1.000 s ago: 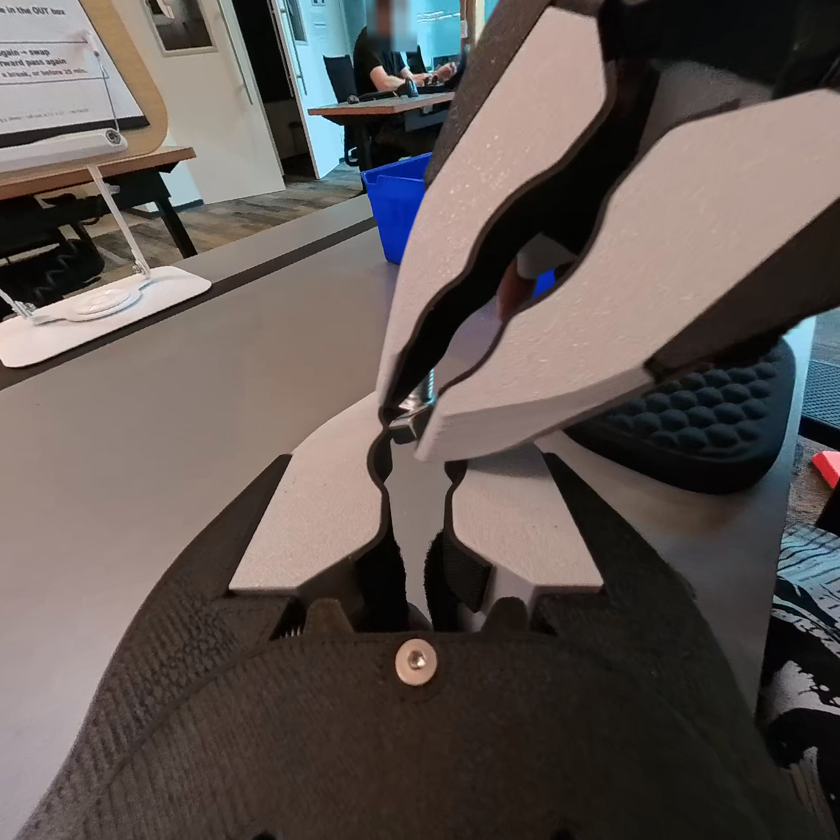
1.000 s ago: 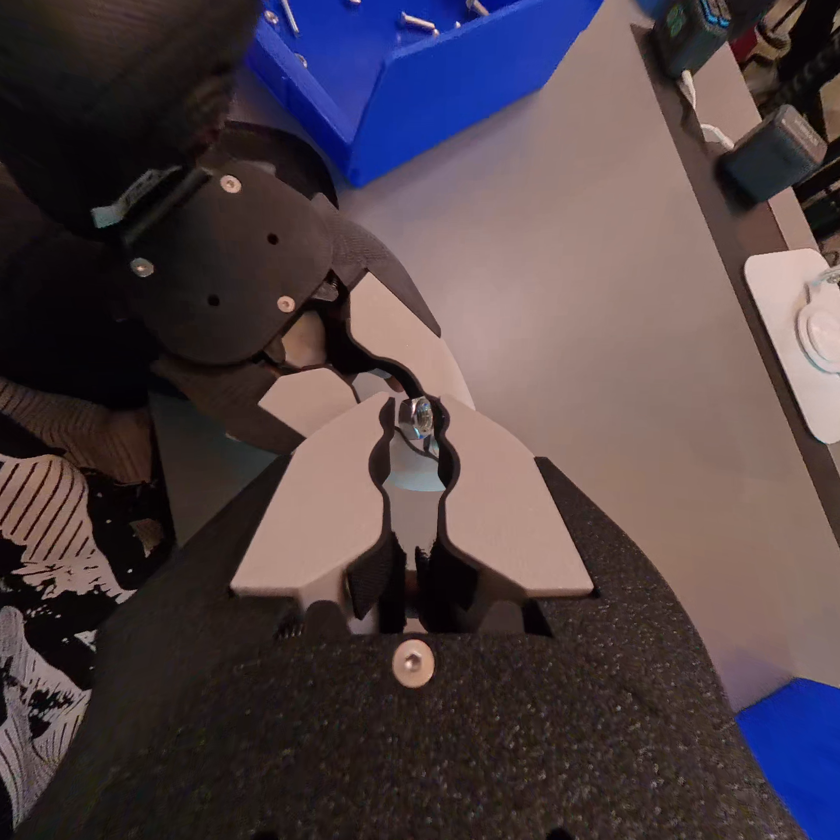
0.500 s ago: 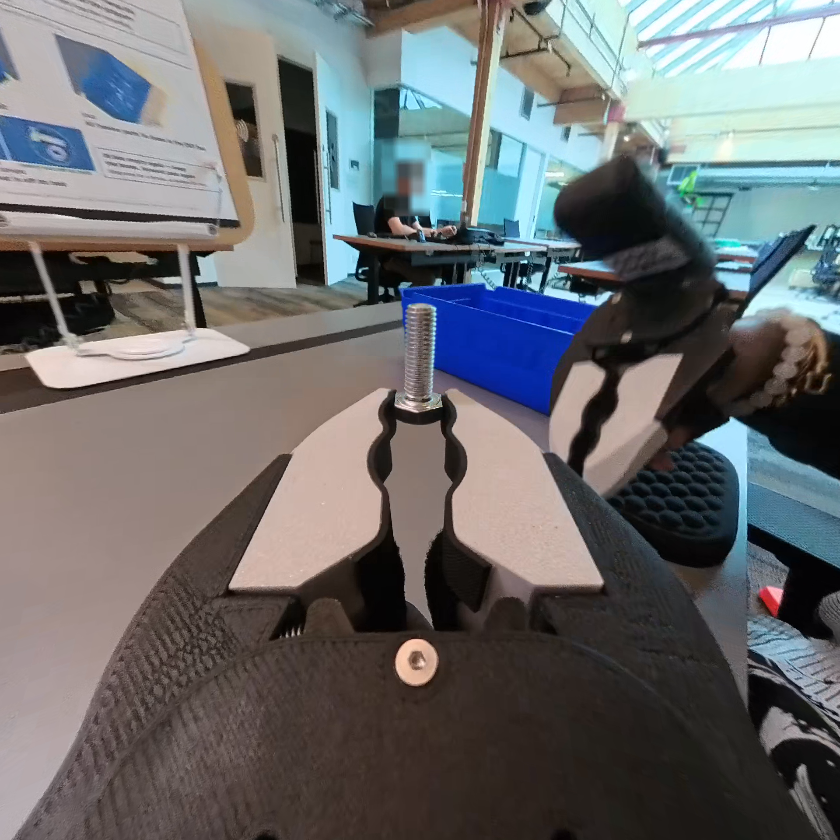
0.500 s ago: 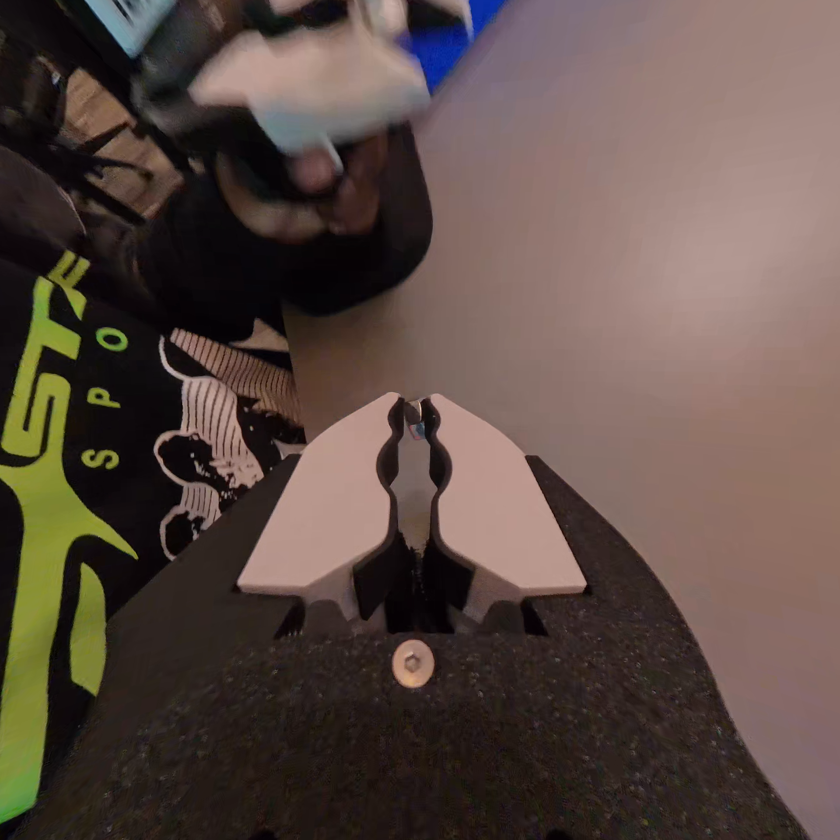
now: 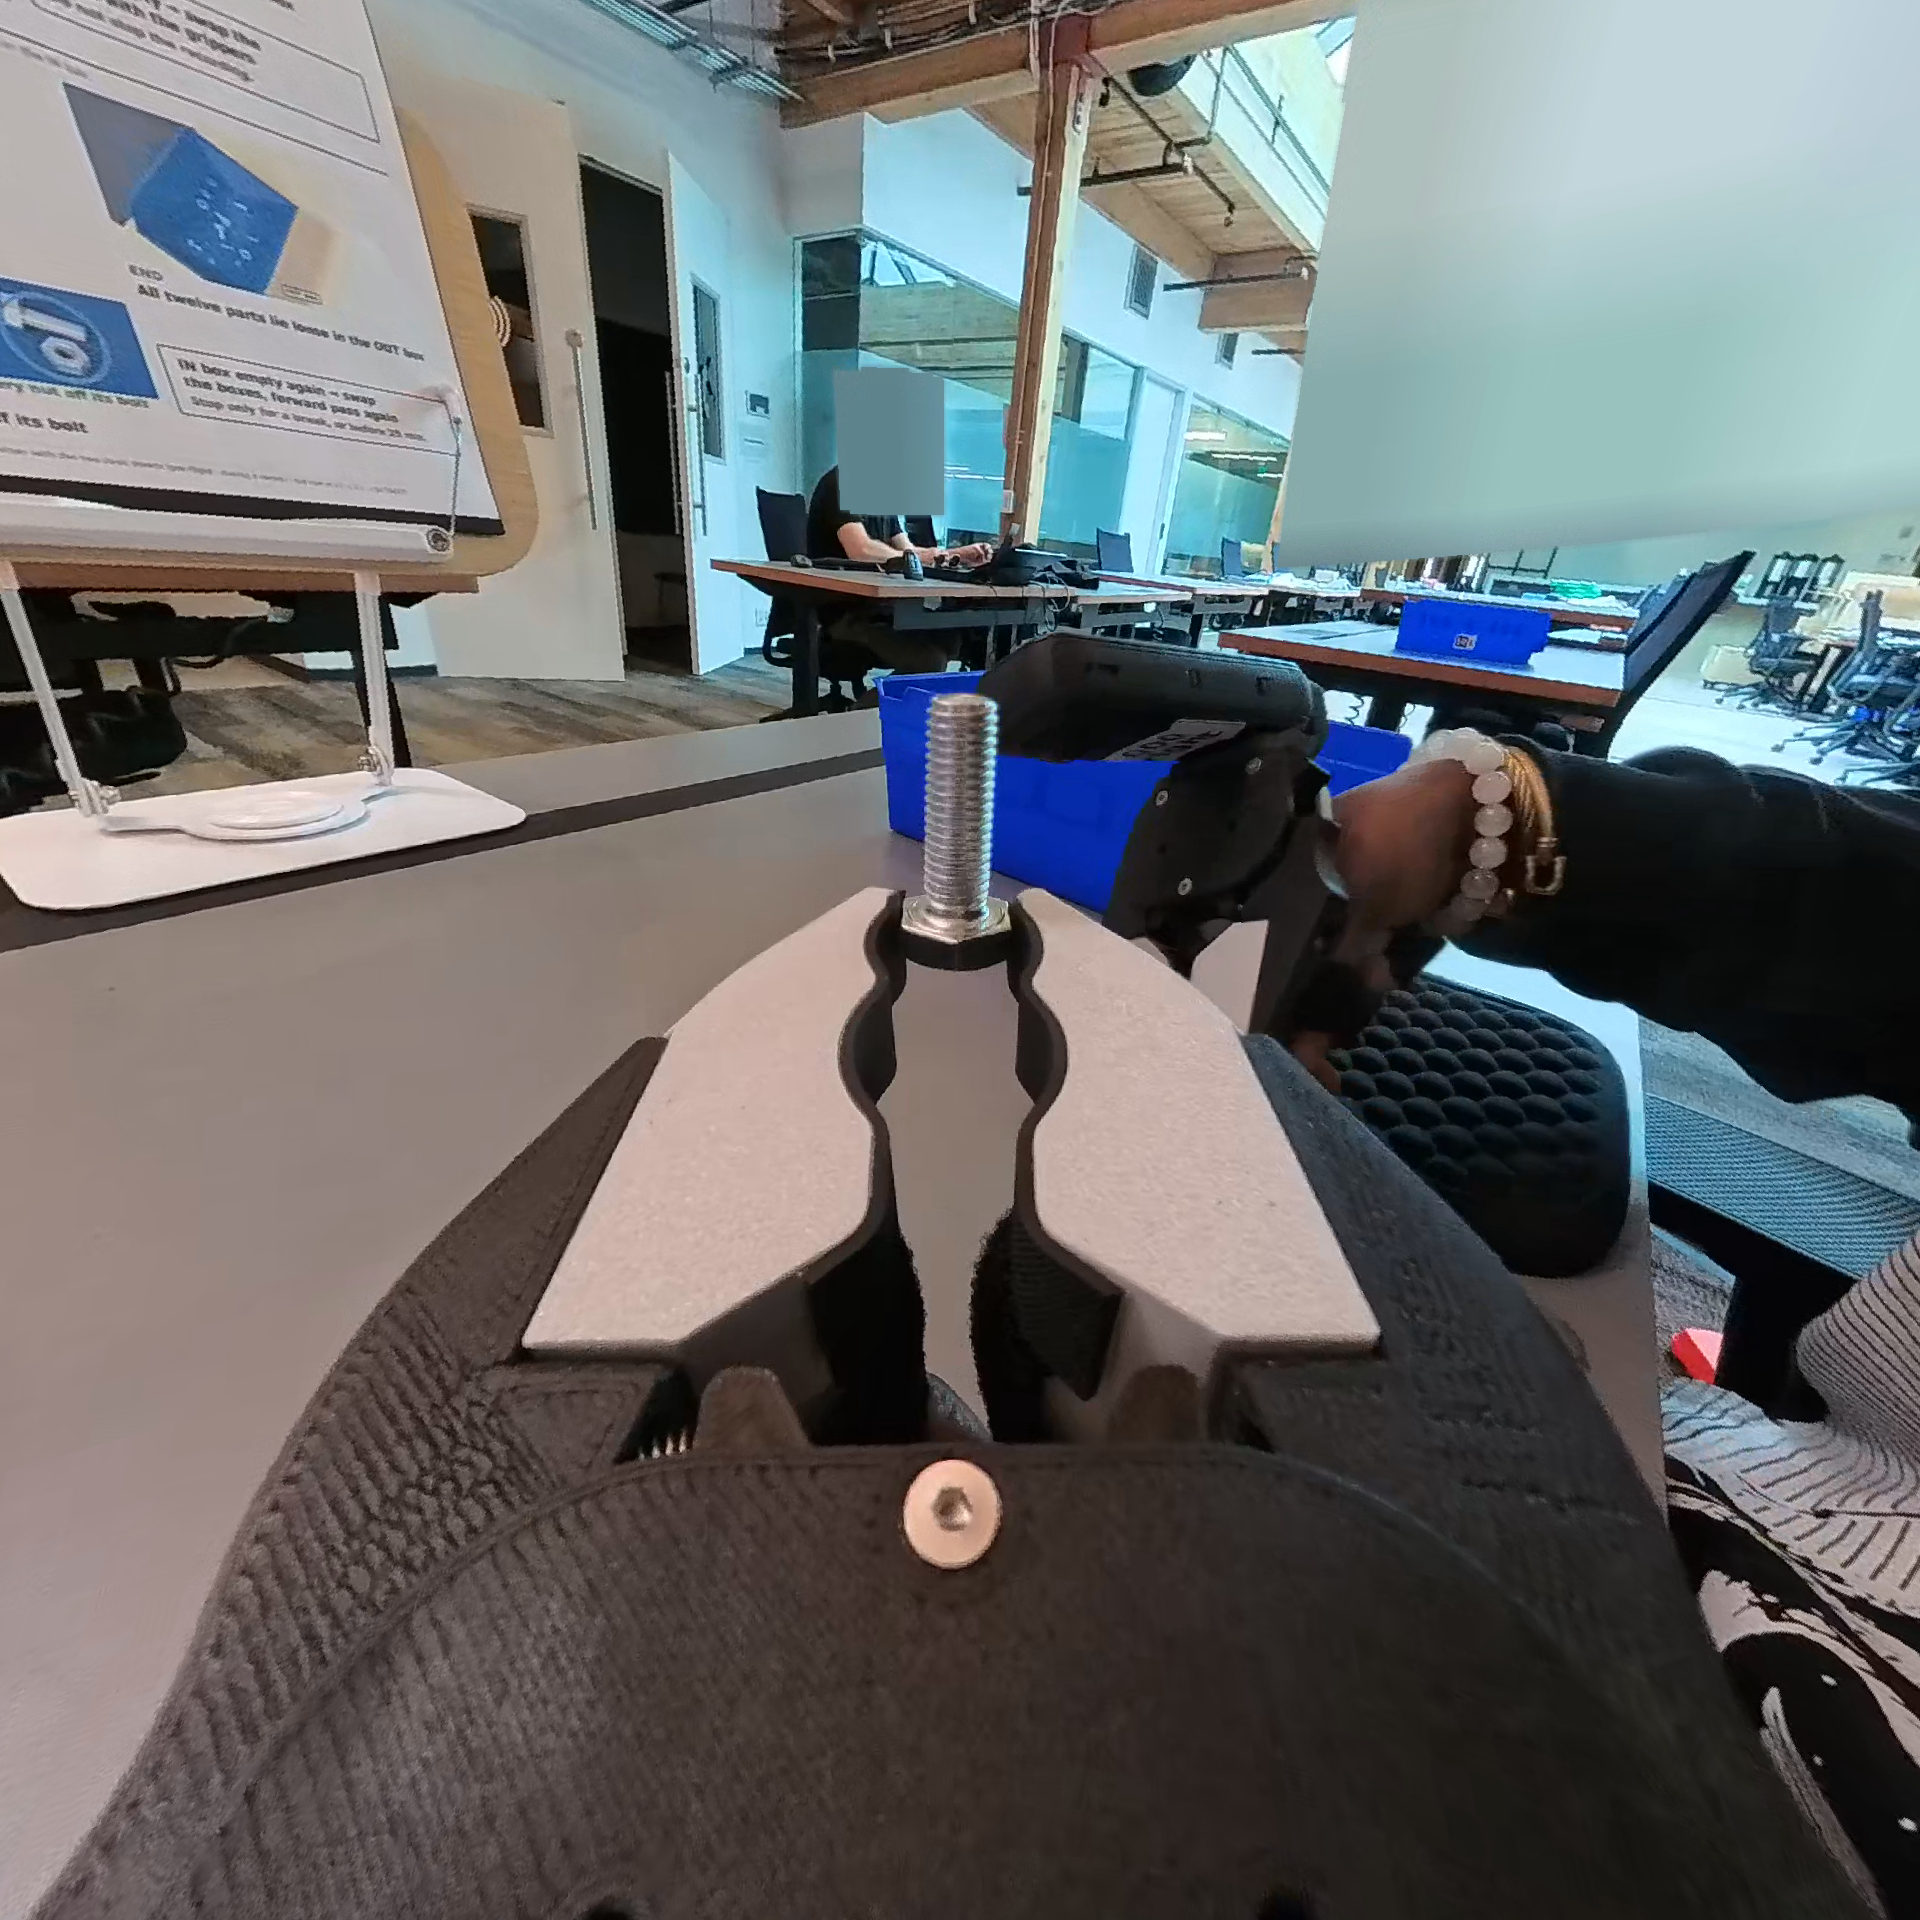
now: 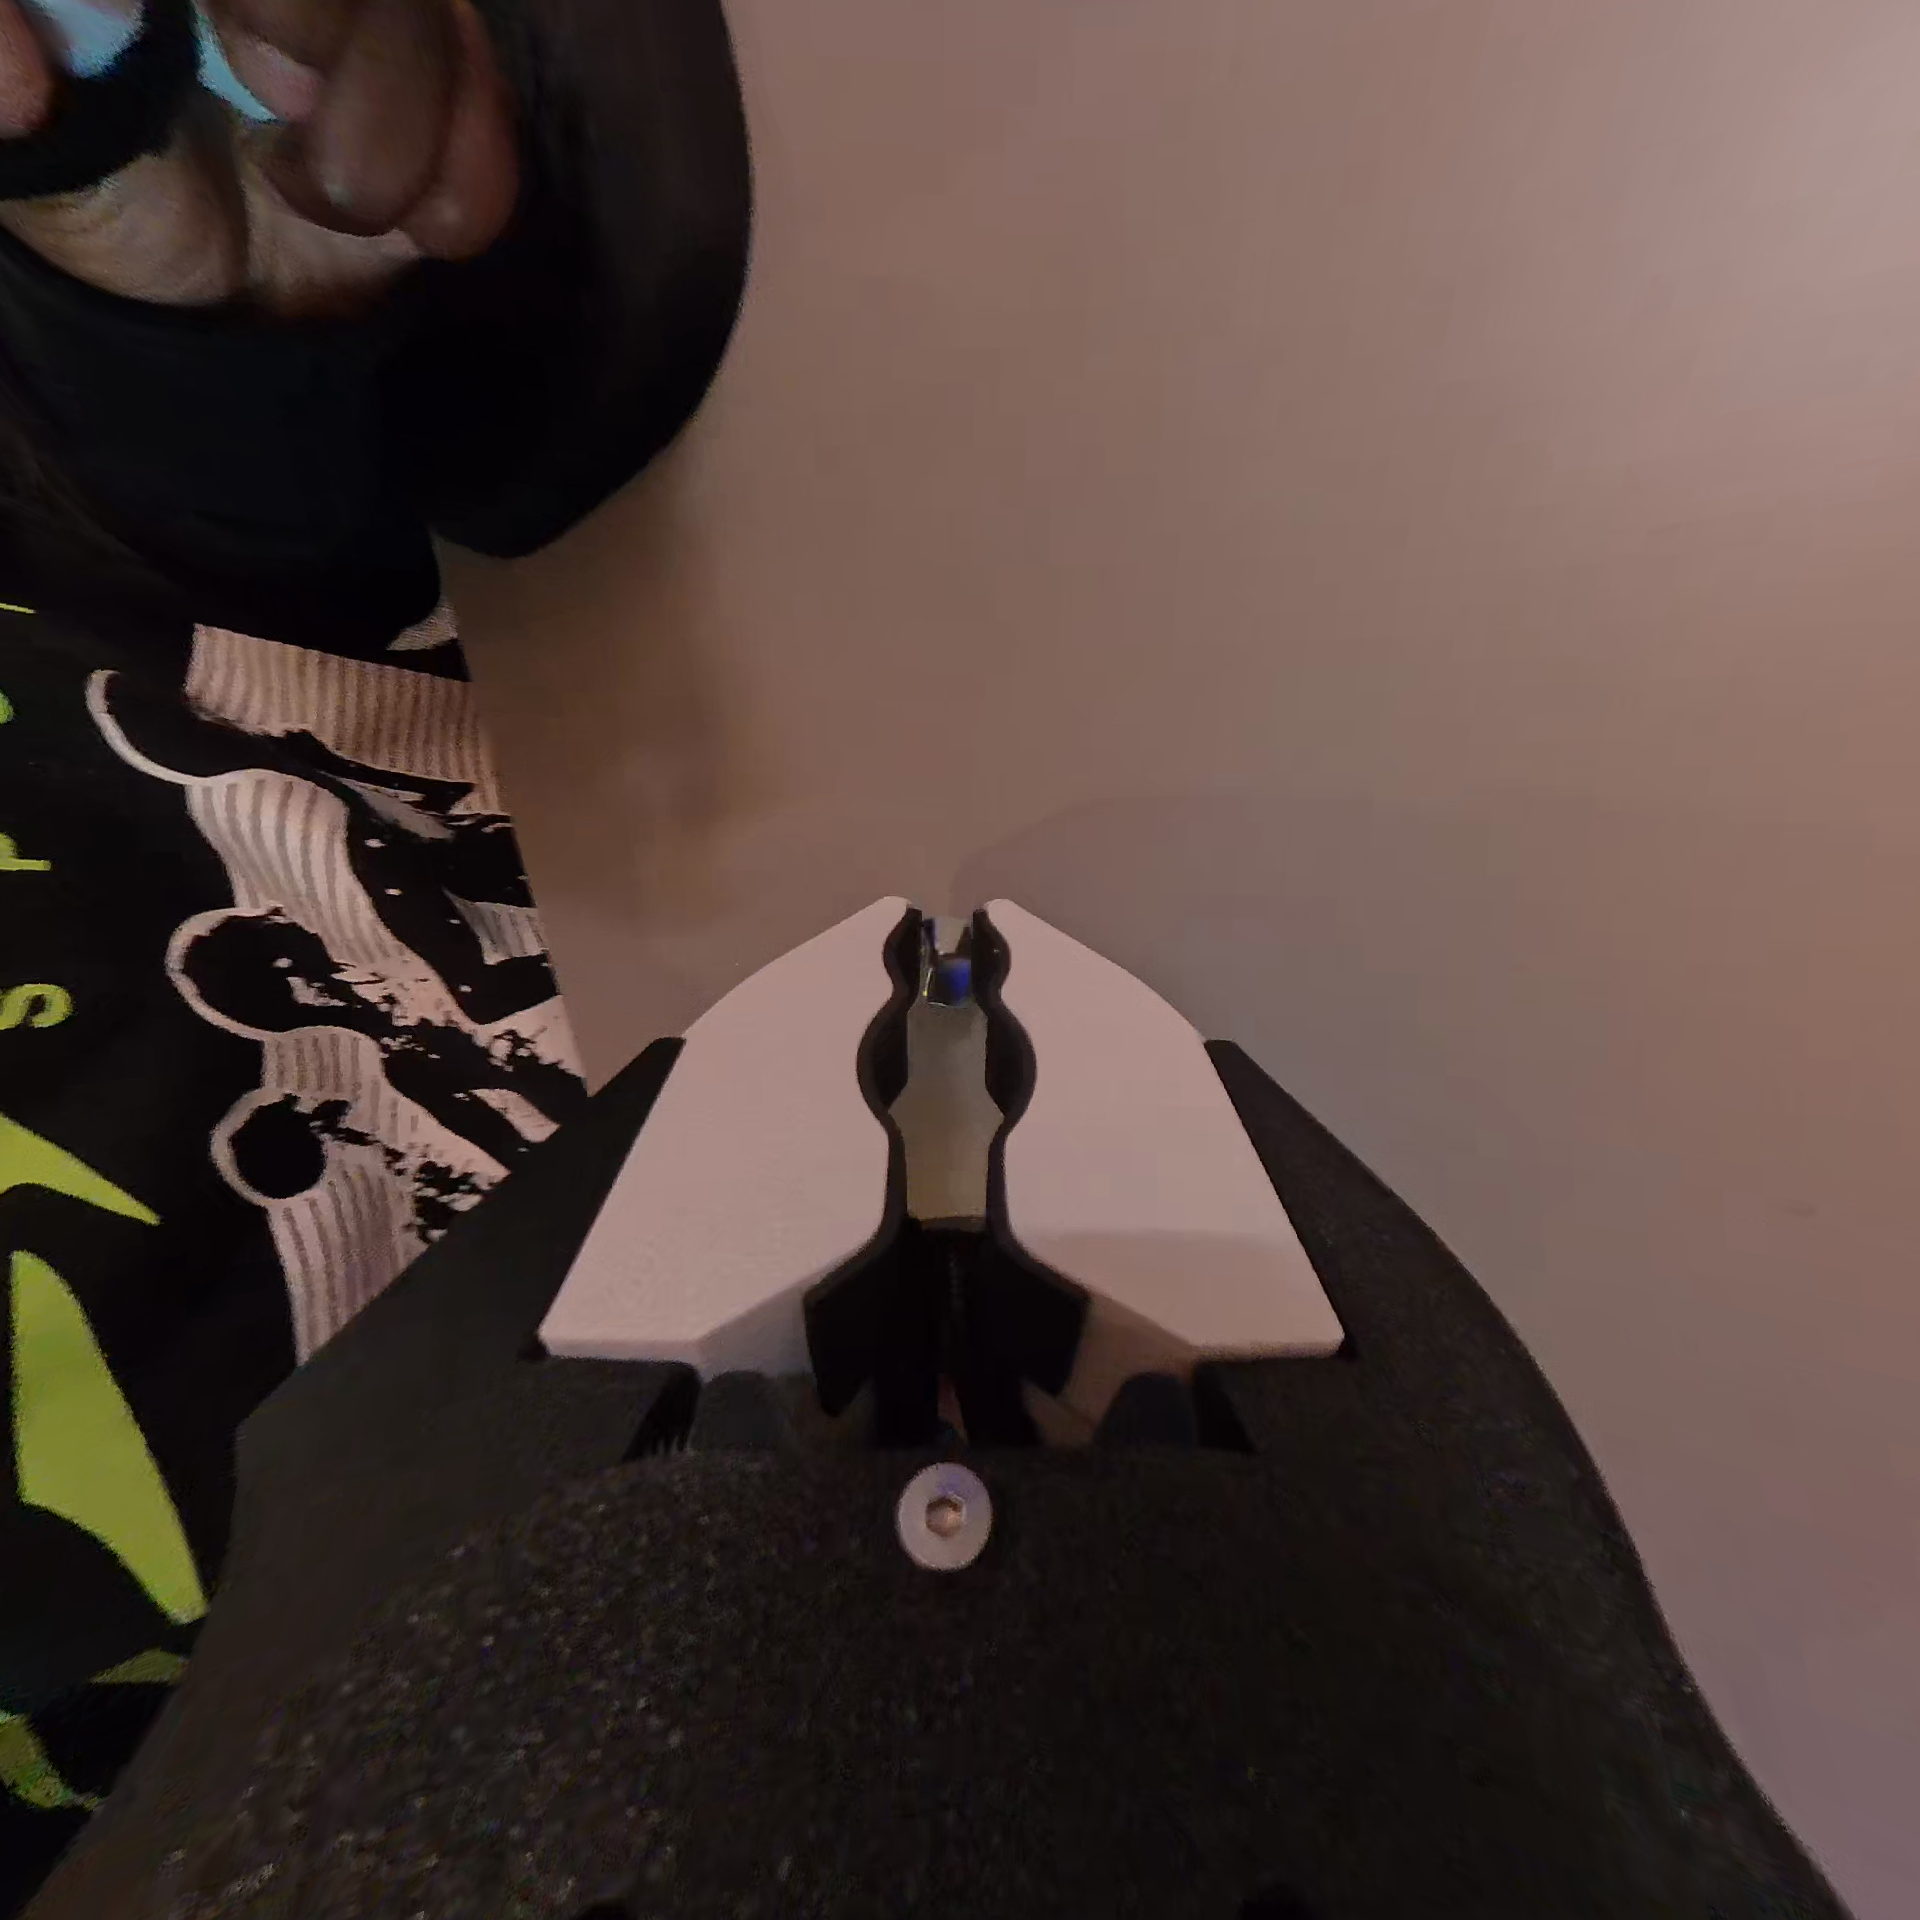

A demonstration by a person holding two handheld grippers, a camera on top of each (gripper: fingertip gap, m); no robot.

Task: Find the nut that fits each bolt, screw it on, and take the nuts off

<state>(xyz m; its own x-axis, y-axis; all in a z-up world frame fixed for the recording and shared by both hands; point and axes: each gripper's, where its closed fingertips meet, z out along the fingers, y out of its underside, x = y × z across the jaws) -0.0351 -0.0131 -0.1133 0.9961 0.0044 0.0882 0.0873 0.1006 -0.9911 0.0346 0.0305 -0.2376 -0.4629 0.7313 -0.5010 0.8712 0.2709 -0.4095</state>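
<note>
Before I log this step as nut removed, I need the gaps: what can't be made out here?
- Small shiny piece, right wrist view: gripper is shut on it, fingers hide its shape.
- Blue bin contents, left wrist view: wall and right gripper block them.
- Bolt head underside: left gripper covers it.

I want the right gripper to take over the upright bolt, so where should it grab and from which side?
Probably the bare threaded shank, coming from the right, where the right gripper is. The bolt stands upright with its hex head clamped by the left gripper, so only the shank is free.
</note>
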